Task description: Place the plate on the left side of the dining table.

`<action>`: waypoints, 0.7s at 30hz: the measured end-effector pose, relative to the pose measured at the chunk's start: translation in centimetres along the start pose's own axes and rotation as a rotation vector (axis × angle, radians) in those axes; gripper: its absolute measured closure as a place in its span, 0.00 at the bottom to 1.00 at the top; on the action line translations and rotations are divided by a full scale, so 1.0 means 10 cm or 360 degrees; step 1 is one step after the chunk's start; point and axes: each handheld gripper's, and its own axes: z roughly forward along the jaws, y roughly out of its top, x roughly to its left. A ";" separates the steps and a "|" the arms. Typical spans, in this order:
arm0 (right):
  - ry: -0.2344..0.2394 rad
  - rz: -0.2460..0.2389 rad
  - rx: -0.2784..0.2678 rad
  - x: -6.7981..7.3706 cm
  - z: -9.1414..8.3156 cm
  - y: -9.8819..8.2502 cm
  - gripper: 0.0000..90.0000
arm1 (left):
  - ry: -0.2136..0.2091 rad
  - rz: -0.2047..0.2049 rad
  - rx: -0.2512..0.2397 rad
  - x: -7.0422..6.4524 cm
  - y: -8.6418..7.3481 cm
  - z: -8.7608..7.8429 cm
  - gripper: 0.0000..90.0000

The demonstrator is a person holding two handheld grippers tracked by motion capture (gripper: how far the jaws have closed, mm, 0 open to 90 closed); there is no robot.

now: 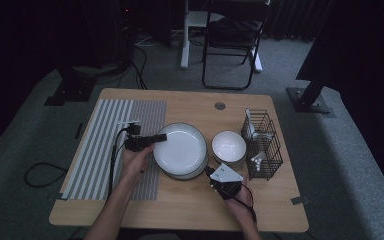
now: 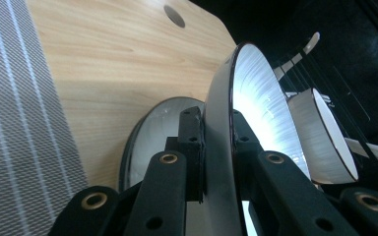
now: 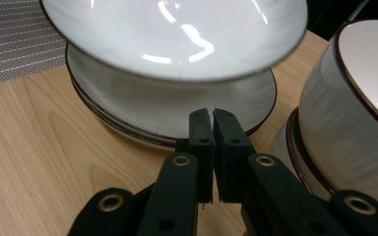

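Beside stacked bowls (image 1: 228, 148) and wire rack (image 1: 263, 144), left gripper (image 1: 154, 138) fingers pinching lifted plate (image 1: 180, 145), right gripper (image 1: 209, 171) fingers pressed together.

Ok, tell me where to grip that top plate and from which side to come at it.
Grip the top plate by its thin rim, coming from the striped mat's side, one jaw above and one below. The wide, shallow plate offers no other edge, and bowls crowd the far side. The left gripper is already clamped there, with the plate lifted off the stack.
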 end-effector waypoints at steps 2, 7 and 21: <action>0.0001 -0.0004 0.0007 0.00 0.00 -0.01 0.96 | 0.0003 -0.0011 -0.0016 0.02 0.02 -0.05 0.91; 0.0016 -0.0021 0.0036 0.04 -0.02 -0.08 0.96 | 0.0026 -0.0019 -0.0052 0.08 0.06 -0.21 0.91; 0.0080 0.0004 0.0107 0.11 0.01 -0.21 0.94 | 0.0133 -0.0050 -0.0164 0.26 0.17 -0.69 0.91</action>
